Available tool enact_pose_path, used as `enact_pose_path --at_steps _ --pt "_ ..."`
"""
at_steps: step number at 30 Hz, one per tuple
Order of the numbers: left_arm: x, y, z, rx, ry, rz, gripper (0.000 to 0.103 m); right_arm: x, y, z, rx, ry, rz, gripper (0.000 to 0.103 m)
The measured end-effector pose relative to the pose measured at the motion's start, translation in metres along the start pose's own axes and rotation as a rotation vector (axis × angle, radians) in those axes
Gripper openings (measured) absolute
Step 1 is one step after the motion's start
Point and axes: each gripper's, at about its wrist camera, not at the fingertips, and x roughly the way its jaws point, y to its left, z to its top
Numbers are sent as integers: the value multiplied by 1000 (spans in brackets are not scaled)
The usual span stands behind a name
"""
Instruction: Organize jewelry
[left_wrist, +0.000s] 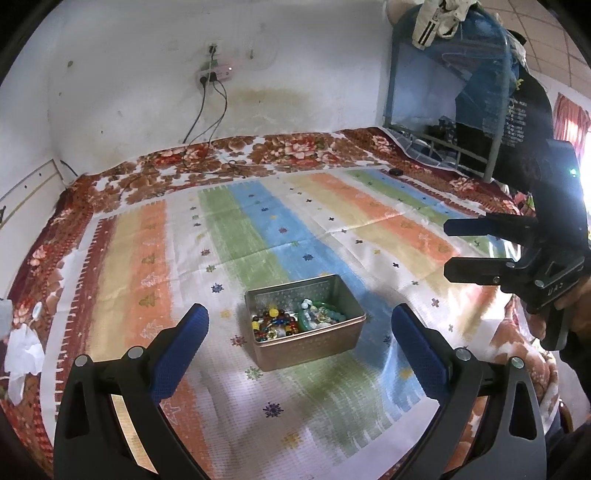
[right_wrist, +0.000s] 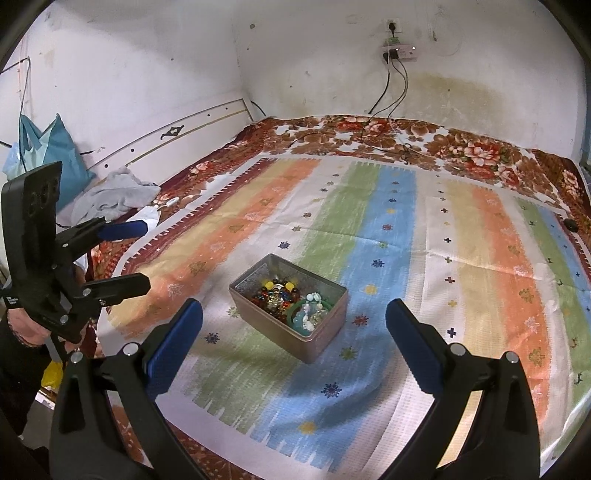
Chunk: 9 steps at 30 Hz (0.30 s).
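A rectangular metal tin (left_wrist: 305, 320), lidless, sits mid-cloth (left_wrist: 258, 229), filled with mixed coloured beads (left_wrist: 275, 325) and a green bangle (left_wrist: 314, 314). Left gripper (left_wrist: 301, 343) at 6 o'clock and right gripper (right_wrist: 294, 334) both gape wide, holding nothing.

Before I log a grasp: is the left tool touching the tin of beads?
Apart. The right wrist view shows the left tool open in the air, well left of the tin.

left gripper (left_wrist: 300, 325): spread wide, empty | tin (left_wrist: 334, 336): beaded jewelry (left_wrist: 291, 321) inside | striped cloth (left_wrist: 258, 236) beneath
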Motion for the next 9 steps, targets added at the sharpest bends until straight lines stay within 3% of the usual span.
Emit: enact_pose_path --at_steps 9 --pt "-7 -8 0 28 -26 8 97 -1 0 -2 3 -2 0 98"
